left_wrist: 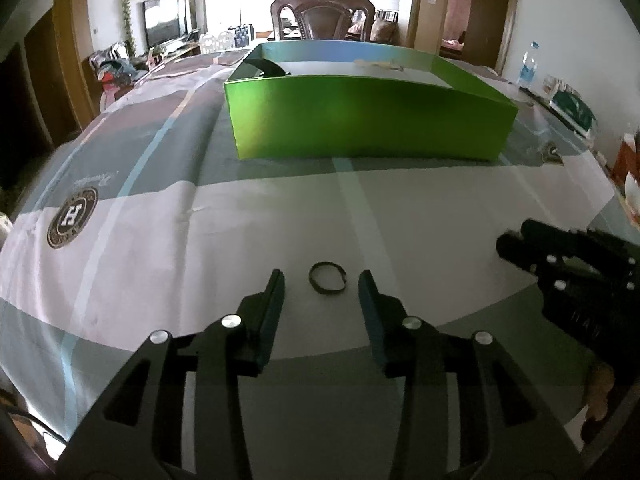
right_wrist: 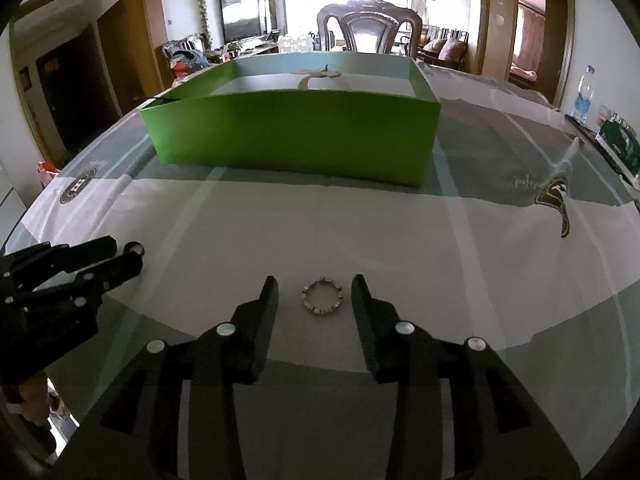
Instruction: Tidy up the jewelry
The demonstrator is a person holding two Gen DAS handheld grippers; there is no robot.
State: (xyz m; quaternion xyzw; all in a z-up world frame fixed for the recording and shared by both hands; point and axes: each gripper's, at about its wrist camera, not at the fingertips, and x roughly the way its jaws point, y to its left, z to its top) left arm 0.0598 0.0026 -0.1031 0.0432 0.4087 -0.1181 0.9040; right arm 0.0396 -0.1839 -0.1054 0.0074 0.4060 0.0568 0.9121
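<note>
In my left wrist view, the left tool (left_wrist: 322, 284) sat low in the frame with its jaws spread apart, a thin dark ring (left_wrist: 327, 278) lying on the counter (left_wrist: 160, 220) between the fingertips, touching neither. The green box (left_wrist: 368, 120) stood above center. In my right wrist view, the right tool (right_wrist: 315, 288) also gaped, a studded silver ring (right_wrist: 322, 297) between its fingers, untouched.

Wooden chair (right_wrist: 369, 24) (water bottle (right_wrist: 583, 94) right)
</note>
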